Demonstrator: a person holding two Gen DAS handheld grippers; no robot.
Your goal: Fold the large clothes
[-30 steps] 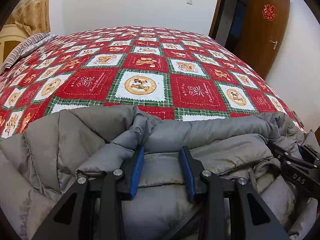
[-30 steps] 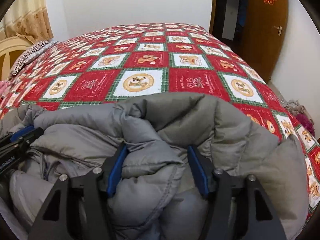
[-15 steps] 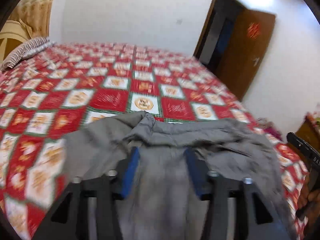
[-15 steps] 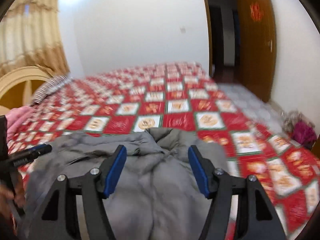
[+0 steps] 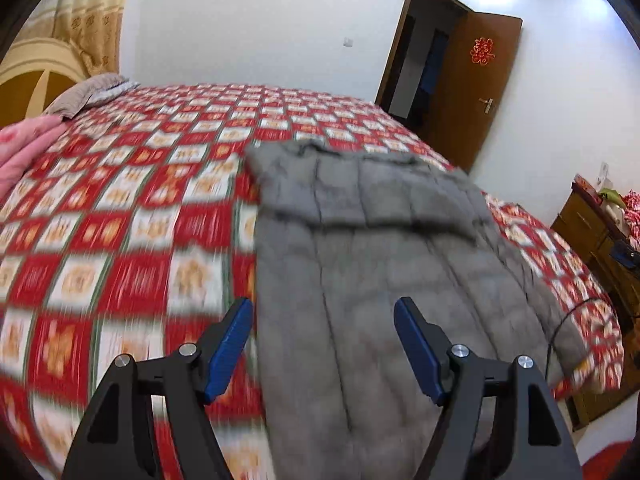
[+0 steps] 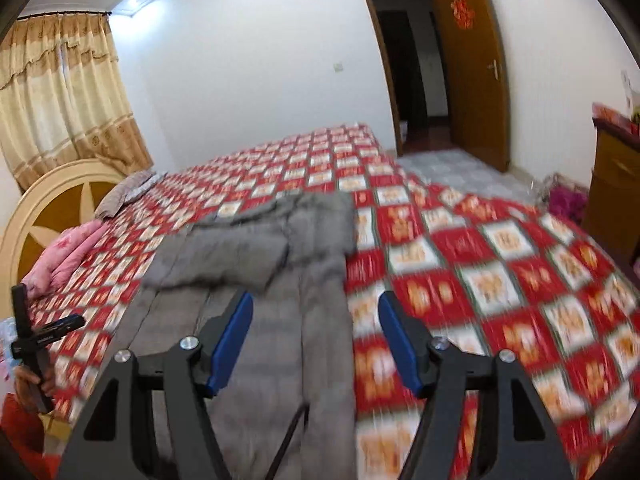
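Left wrist view: grey quilted puffer coat point(image 5: 384, 264) lies on the red patchwork bed point(image 5: 120, 240). Left hand-held gripper point(image 5: 322, 346) is opening, empty; right hand-held gripper point(image 6: 316, 342) gapes, empty. Smooth panels flat before regripping.

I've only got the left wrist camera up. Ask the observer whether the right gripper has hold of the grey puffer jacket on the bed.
Observer: No. In the right wrist view the right gripper is open with nothing pinched between its fingers. The grey quilted puffer jacket lies on the red patchwork bedspread below it.
Operator: And what's on the floor beyond the bed, towards the door?
Observer: There are pale tiles, and a purple heap sits on the floor beside the wooden cabinet.
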